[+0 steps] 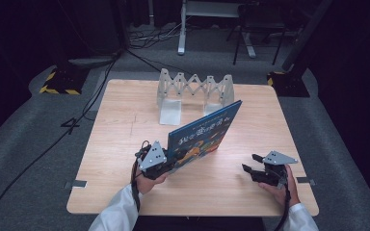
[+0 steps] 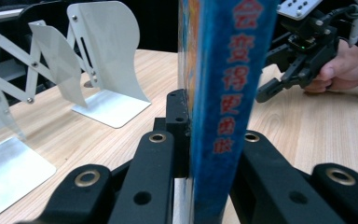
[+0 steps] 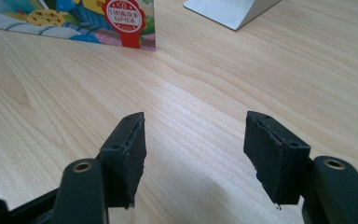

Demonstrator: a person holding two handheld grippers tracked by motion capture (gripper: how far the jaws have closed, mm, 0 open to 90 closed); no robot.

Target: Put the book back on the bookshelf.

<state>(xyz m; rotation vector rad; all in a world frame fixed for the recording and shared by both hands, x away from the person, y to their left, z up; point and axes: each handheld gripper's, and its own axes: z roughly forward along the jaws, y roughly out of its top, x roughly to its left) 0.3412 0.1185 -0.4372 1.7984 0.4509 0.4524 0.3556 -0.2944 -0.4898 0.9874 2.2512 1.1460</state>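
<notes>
On the pale wooden surface (image 1: 125,144) we see a thin blue picture book (image 1: 203,133) standing on its lower edge near the middle, red characters down its spine, a red seal on the cover. Our left tool (image 1: 166,163) pinches its near corner. Our right tool (image 1: 251,169) is spread over bare wood. A white folding rack (image 1: 194,87) stands behind.

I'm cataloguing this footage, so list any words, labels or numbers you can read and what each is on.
Book, held upright in the left gripper:
Spine: red Chinese characters, about five, too blurred to quote.
Front cover: large pale title characters, too small to read.
Red round seal on the cover: white print, too small to read.
White bookend rack: no text.
</notes>
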